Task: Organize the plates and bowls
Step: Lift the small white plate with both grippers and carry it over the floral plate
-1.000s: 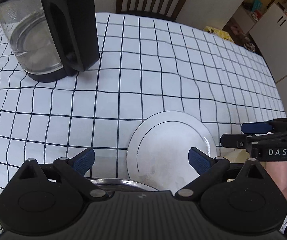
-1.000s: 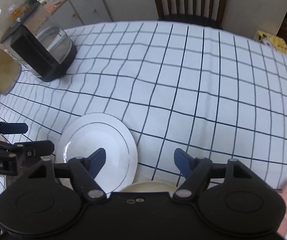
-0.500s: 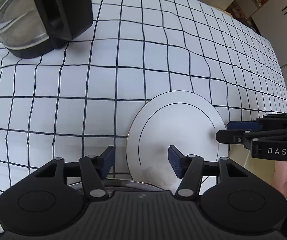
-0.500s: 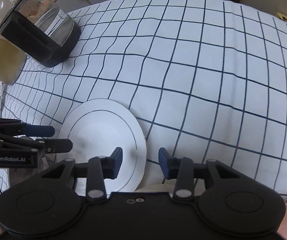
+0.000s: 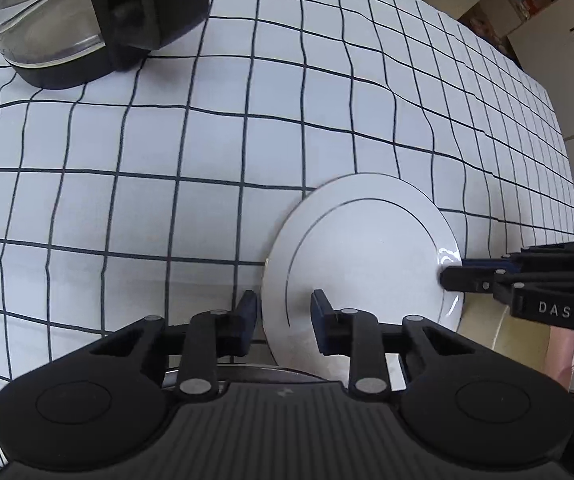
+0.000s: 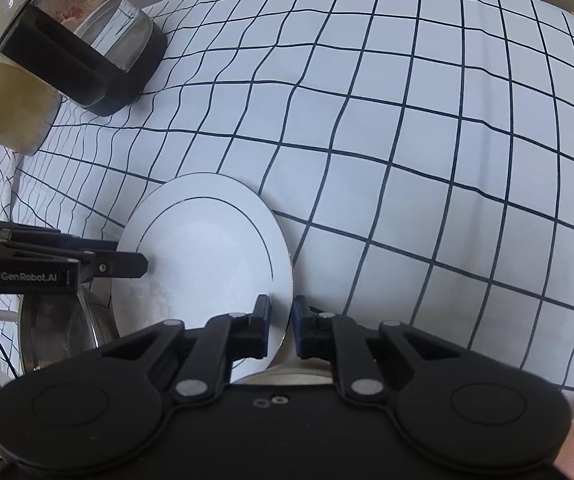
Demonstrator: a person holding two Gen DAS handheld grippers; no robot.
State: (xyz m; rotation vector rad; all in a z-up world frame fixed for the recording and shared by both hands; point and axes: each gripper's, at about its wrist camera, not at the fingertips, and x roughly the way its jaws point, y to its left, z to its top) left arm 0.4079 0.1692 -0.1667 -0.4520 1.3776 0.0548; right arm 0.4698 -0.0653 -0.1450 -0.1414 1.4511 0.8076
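A white plate (image 5: pixel 367 256) (image 6: pixel 207 252) with a thin black ring lies on the checked tablecloth. My left gripper (image 5: pixel 285 312) points steeply down over the plate's left rim. Its jaws are closing, with the rim between them and a gap still showing. From the right wrist view, the left gripper (image 6: pixel 143 266) reaches in from the side. My right gripper (image 6: pixel 281 314) straddles the opposite rim. Its jaws are closing and the pads meet the rim. Its fingers (image 5: pixel 453 278) show side-on in the left wrist view.
A steel bowl (image 6: pixel 55 336) sits under the left gripper and a cream bowl (image 5: pixel 483 328) under the right. A glass jug (image 5: pixel 67 20) (image 6: pixel 87 52) with black handle stands at the far left. A brass dome (image 6: pixel 3 104) hangs at the left edge.
Both grippers sank toward the plate and tipped further down. Both pairs of jaws narrowed from wide apart to closely around the plate's opposite rims.
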